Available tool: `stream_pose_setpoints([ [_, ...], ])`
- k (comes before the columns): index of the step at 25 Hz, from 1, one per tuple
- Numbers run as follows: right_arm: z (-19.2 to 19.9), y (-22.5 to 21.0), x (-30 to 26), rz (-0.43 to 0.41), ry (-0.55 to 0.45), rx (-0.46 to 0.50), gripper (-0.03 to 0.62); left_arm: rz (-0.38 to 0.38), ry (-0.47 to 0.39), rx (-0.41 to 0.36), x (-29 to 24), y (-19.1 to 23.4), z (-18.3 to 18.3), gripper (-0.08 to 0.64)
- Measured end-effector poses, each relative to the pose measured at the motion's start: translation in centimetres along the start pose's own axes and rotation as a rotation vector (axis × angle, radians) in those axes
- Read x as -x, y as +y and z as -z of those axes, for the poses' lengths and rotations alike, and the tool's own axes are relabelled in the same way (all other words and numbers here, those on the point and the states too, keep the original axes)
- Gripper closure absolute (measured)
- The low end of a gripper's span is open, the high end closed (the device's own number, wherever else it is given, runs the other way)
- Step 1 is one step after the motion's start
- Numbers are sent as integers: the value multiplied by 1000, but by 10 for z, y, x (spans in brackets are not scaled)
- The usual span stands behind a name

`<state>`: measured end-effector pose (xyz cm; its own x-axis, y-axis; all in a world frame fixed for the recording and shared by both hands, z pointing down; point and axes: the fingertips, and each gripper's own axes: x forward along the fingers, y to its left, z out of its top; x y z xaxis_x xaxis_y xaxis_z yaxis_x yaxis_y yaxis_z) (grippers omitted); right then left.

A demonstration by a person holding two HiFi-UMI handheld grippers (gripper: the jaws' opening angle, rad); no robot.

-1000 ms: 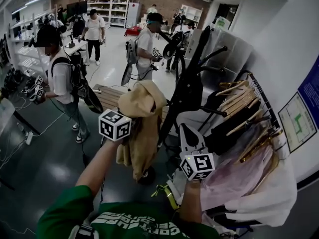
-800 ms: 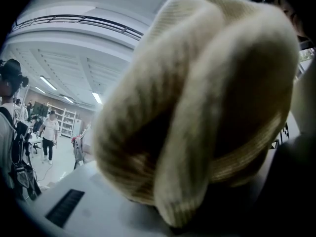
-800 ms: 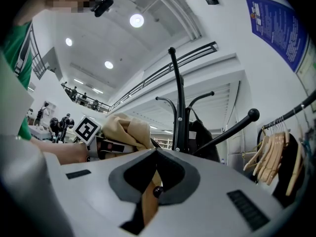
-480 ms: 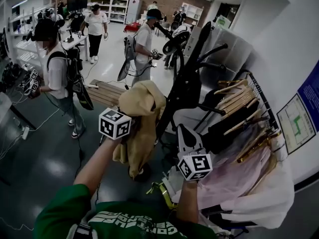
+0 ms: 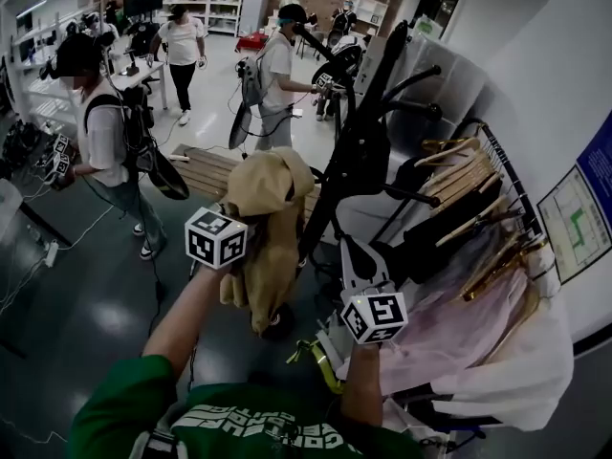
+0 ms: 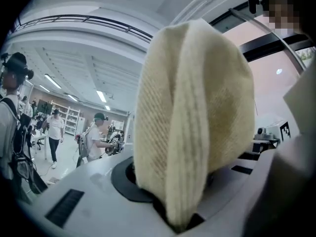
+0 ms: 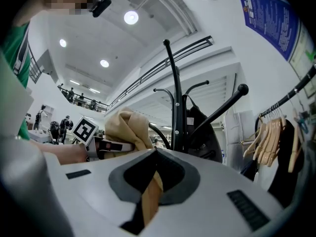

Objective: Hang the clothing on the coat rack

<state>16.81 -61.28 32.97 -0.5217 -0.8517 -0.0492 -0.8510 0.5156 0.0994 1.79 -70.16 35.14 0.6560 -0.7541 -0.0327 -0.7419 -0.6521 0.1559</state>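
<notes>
Head view shows the tan garment [image 5: 260, 208] bunched up and hanging in the air just left of the black coat rack [image 5: 361, 165], not yet on any peg. Its ribbed cloth fills the left gripper view, where the left hand-held gripper [image 6: 183, 215] is clamped narrowly on a thick fold. In the right gripper view the right hand-held gripper [image 7: 144, 209] has its jaws drawn together on a thin tan strip [image 7: 150, 194]. This strip looks like part of the same garment, though I cannot trace the link. The step in hand seems to be carrying the garment to the rack. To do it well, I would pick the bare ball-tipped peg [image 7: 241, 89] rather than the side where a dark garment [image 7: 202, 132] already hangs. The held fold should go above the peg's tip and then down, so that a collar or loop seats behind the ball. Neither gripper should let go until the peg carries the weight, since the bunched cloth is likely to slide off a slanted peg.
</notes>
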Motion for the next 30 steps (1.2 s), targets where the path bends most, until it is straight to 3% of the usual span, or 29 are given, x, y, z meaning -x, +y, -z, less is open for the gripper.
stream_pose_setpoints([
  [11,22,9,15,15,17,-22,583,11,-8,-61,7,-4,12,462],
  [16,32,17,24,17,21,-27,583,43,-20,-74,16,-10,17,392],
  [22,46,36,33,19,33,-37,583,40,-61,-81,41,-13,16,317],
  [30,56,80,53,30,47,-62,583,55,-98,-60,96,-19,16,310],
])
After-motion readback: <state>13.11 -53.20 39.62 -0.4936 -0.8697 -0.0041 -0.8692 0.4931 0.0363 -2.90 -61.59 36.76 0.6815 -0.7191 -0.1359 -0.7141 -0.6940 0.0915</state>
